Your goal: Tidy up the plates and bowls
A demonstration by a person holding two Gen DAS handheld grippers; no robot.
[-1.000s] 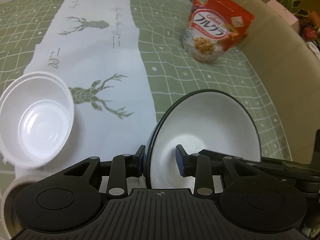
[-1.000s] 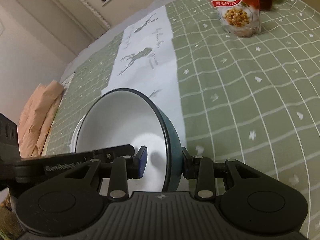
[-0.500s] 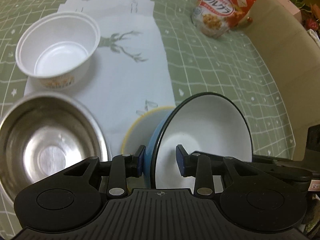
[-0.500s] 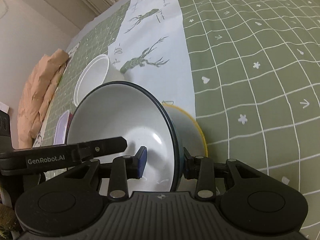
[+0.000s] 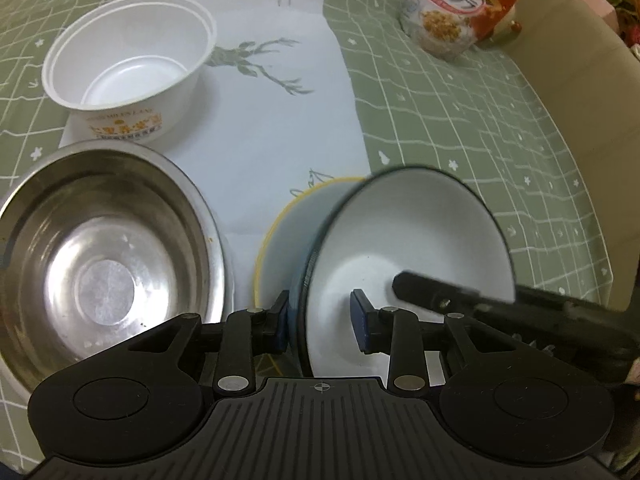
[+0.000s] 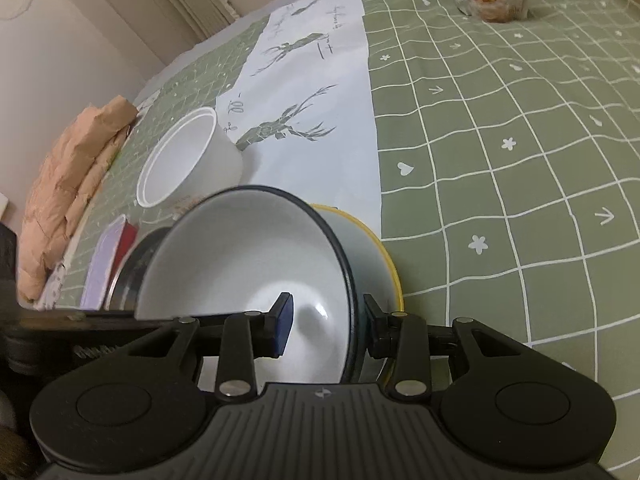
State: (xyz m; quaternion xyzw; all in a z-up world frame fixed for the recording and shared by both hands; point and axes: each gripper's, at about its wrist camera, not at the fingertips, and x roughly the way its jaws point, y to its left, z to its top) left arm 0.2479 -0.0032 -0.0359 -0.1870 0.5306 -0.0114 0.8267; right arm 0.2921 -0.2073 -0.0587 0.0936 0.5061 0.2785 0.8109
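Both our grippers hold the blue bowl over the yellow-rimmed bowl

Our left gripper (image 5: 320,320) and right gripper (image 6: 326,326) each pinch opposite sides of the blue bowl's (image 5: 404,248) rim, tilted, partly inside the yellow-rimmed bowl (image 5: 280,232). Left of the yellow-rimmed bowl sits the steel bowl (image 5: 104,256); beyond that, the white bowl (image 5: 132,68).

Steel bowl (image 5: 108,264) left of nested bowls (image 5: 408,256); plastic tub (image 5: 132,68) behind.
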